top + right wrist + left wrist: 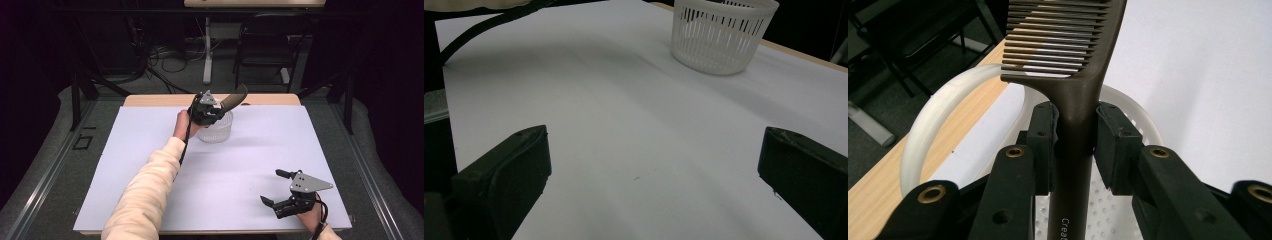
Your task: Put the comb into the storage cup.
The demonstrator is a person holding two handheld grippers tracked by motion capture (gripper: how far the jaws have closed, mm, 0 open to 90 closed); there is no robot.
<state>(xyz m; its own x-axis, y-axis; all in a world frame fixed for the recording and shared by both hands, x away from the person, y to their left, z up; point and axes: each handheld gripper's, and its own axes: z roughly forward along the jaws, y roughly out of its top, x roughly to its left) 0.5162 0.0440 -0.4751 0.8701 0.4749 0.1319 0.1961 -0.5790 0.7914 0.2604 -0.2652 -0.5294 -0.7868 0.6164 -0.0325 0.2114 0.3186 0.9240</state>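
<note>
We hold the comb (1075,100) clamped by its handle in our left gripper (214,111), directly over the basket (218,131), its long axis pointing toward two o'clock, probably tilted upward. Our right gripper (281,189), at five o'clock, gapes empty.

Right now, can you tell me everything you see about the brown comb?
The brown comb looks like smooth, hard plastic, with a long handle and a row of thin, straight teeth at its far end. Small pale lettering runs along the handle. The left gripper pinches the handle between its two black pads, holding the comb in the air above the white basket near the table's far edge. Its toothed end sticks out past the jaws. Nothing else touches it.
</note>
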